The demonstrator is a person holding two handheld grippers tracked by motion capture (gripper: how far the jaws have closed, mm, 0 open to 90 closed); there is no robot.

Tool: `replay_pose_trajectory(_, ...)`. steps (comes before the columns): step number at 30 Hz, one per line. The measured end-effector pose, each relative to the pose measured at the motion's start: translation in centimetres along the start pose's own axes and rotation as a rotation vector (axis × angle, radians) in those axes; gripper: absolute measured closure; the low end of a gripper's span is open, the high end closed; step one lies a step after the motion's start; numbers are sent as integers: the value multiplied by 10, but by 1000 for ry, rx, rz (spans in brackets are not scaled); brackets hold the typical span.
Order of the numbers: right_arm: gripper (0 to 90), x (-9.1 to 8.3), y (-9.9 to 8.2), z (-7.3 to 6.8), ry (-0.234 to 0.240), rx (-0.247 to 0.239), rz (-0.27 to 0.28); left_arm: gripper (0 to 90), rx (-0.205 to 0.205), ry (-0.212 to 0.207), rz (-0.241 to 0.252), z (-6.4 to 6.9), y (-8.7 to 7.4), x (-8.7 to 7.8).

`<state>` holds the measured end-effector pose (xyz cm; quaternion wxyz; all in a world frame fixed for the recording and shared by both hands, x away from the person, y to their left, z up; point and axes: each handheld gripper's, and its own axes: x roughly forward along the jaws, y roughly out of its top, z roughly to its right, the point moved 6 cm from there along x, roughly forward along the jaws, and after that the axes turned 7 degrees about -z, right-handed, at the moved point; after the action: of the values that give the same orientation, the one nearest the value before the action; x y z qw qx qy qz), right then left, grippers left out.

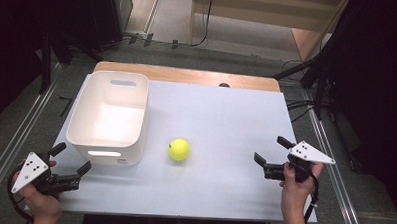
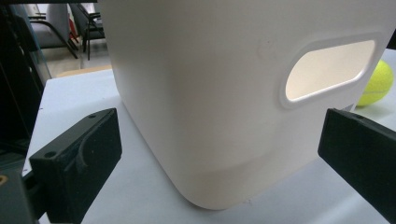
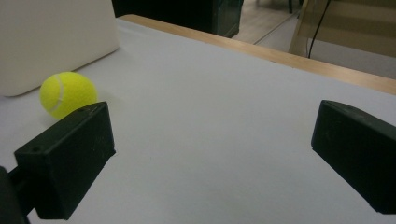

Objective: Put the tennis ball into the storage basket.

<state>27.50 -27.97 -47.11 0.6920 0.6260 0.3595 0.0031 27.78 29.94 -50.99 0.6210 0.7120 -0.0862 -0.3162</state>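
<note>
So my left gripper (image 1: 70, 160) is wide open with nothing in it, sitting right at the near corner of the white bin (image 1: 107, 120). My right gripper (image 1: 268, 150) is spread open and empty too, over on the right side of the white surface (image 1: 221, 118). The yellow tennis ball (image 1: 179, 149) sits between them, just beside the bin's near right corner, well apart from either gripper.

The right gripper (image 3: 210, 154) holds its jaws wide apart over the white table (image 3: 224, 116) — a yellow ball (image 3: 67, 92) sits just beyond the left jaw, near the white bin (image 3: 51, 37).
</note>
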Motion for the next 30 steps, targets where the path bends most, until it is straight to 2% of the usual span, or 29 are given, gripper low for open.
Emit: replay_pose_trajectory(30,0,51,40,-30,92,-89,-102,0,-5,-2,2,0,0,-1)
